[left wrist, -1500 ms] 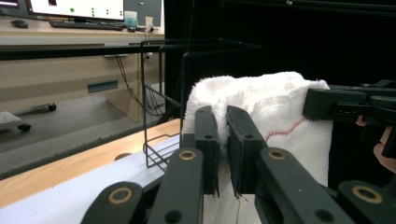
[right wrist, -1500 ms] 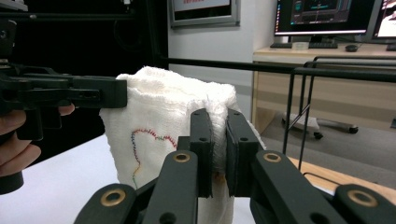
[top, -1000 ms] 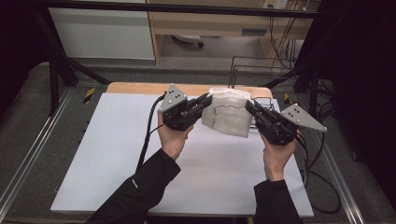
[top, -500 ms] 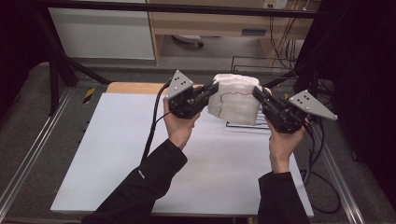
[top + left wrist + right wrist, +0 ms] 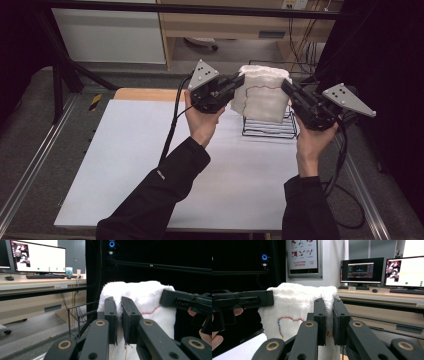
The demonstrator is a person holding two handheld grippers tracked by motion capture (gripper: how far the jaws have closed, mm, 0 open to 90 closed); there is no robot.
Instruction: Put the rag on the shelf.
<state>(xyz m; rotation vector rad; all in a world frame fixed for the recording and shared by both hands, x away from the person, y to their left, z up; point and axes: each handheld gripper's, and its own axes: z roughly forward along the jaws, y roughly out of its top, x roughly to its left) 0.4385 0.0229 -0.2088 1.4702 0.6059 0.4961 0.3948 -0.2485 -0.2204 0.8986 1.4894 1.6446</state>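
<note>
Left gripper [image 5: 239,84]: jaws drawn close together on the left upper edge of a white cloth [image 5: 262,97], a thin fold of fabric pinched between them, as the left gripper view [image 5: 119,315] shows.

Right gripper [image 5: 289,90]: likewise nearly closed, nipping the opposite upper edge of the same cloth [image 5: 294,307]; the right gripper view has its jaws [image 5: 329,320] pressed on a fold.

Item: one white cloth, towel-like, coarse woven or terry surface, with a line of coloured stitching across one face. Held aloft between the two grippers, stretched along its top edge and hanging free below, above the far right corner of the bench [image 5: 150,165].

Under it: a black wire rack [image 5: 270,127] standing on the bench near the far right corner; the cloth's lower part hangs in front of or just over it, and whether they touch cannot be told.

Handling, as judged: light, soft, wholly limp; it will sag and fold wherever unsupported. Not fragile, not slippery; the rough weave should give the jaws good purchase. Loose threads or the stitching may snag on the rack's wires.

Where to hold: upper edge near the two corners, as now, keeping the span taut so it hangs flat.
</note>
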